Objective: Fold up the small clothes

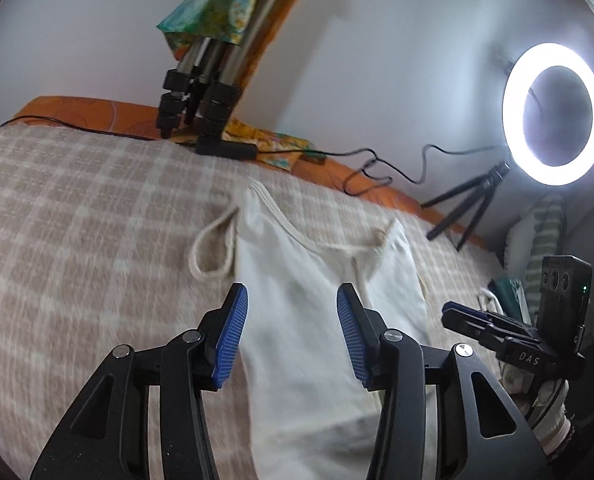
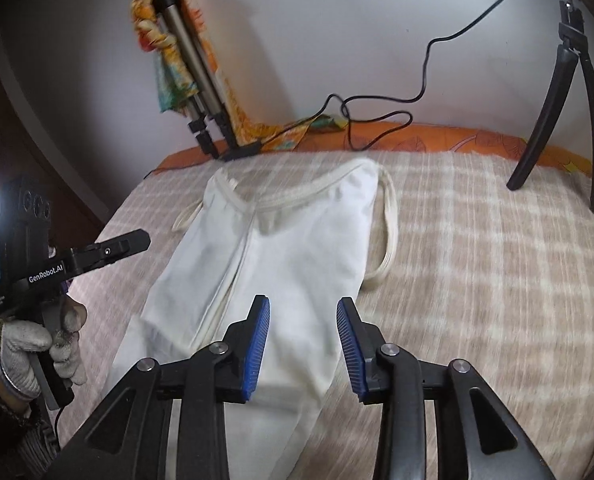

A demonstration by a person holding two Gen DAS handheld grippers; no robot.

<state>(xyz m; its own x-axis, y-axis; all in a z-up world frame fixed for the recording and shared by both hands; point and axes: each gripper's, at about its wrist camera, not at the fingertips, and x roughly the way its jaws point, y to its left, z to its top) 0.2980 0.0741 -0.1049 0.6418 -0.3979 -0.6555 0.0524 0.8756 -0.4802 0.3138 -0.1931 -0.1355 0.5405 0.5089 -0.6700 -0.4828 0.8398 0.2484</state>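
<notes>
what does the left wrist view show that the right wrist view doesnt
Only the left wrist view shows the lit ring light itself and the right gripper from outside. Only the right wrist view shows the gloved hand holding the left gripper. Both show the white top on the checked blanket, the cloth-draped tripod, and open blue-padded fingers.

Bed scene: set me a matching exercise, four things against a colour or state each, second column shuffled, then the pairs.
Things:
1. white garment
2. ring light
3. blanket
4. right gripper

States:
A. lit, on a small black tripod
B. open, holding nothing
C. lying folded lengthwise on the bed
D. beige and white check

Pairs: 1-C, 2-A, 3-D, 4-B
</notes>
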